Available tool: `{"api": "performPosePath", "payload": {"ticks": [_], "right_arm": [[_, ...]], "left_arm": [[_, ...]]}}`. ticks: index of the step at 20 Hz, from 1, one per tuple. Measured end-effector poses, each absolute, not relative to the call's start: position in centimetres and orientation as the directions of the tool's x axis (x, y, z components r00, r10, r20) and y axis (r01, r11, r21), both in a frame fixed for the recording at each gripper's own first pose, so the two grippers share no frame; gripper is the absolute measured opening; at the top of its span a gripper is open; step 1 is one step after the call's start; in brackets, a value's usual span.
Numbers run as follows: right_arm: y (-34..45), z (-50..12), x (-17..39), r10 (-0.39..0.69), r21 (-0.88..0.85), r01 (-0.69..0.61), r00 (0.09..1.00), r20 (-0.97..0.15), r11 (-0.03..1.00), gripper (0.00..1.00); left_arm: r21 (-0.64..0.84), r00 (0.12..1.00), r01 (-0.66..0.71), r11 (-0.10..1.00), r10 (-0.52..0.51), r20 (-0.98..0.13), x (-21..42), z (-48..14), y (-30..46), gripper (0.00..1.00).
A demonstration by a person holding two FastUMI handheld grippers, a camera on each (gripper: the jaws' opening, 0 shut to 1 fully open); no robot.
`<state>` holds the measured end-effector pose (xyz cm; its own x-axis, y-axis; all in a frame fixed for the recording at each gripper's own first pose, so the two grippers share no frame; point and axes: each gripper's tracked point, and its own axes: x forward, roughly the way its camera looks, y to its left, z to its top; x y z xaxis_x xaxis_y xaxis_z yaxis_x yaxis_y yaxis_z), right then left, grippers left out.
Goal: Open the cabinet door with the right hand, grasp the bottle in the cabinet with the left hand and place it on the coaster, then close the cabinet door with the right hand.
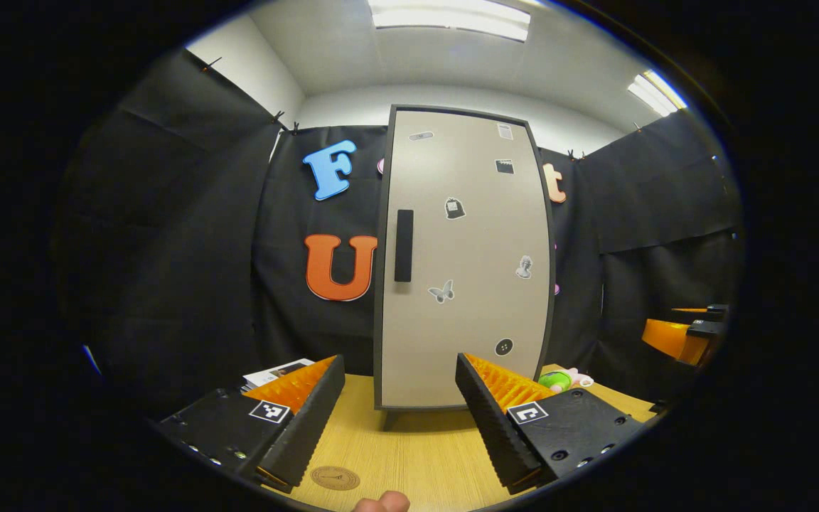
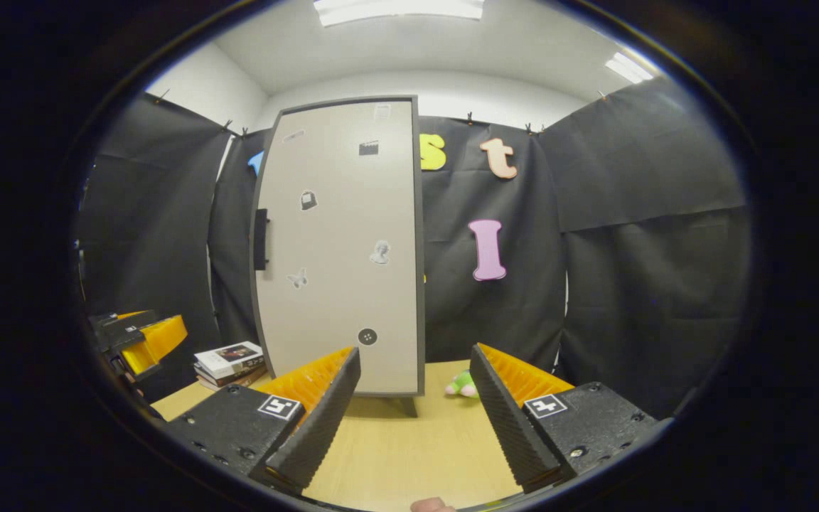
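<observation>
In the left gripper view, the left gripper (image 1: 400,419) sits low over the wooden table (image 1: 409,455) with its jaws spread wide and nothing between them. A round brown coaster (image 1: 335,477) lies flat on the table just inside the left finger, near the lower edge. A fingertip (image 1: 381,503) shows at the very bottom edge.

Beyond the fingers, framed in the gap between them, stands the cabinet (image 1: 463,263). It is upright on the table, with a pale grey door in a dark frame. The door is shut. A black vertical handle (image 1: 403,245) sits near the door's left edge, and several small stickers are scattered over the door face. The bottle cannot be seen behind the shut door.

A stack of books (image 1: 278,373) lies left of the cabinet, and a green and pink soft toy (image 1: 562,380) lies at its right foot. The right gripper (image 1: 687,334) shows at the far right edge.

In the right gripper view, the right gripper (image 2: 416,419) also has its jaws wide apart and empty. The cabinet (image 2: 342,249) stands ahead, left of centre, with the handle (image 2: 261,239) on its far left edge. The left gripper (image 2: 136,334) shows at the left.
</observation>
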<state>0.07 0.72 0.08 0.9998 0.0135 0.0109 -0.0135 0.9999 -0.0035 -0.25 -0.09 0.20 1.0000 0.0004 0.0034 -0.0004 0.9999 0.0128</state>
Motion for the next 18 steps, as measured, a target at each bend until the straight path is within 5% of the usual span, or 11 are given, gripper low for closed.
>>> {"api": "performPosePath", "payload": {"ticks": [7, 18], "right_arm": [[3.3, 1.7, 1.7, 0.094, -0.030, -0.093, 0.995, 0.033, 0.995, 0.99], [16.6, 6.7, 9.5, 0.410, -0.038, -0.409, 0.912, 0.005, 0.912, 0.99]], "left_arm": [[0.024, 1.000, 0.006, 1.000, -0.006, 0.008, -0.6, 0.1, -0.6, 0.95], [0.027, 0.999, 0.022, 0.999, -0.021, -0.043, -2.6, -1.9, -0.6, 0.95]]}}
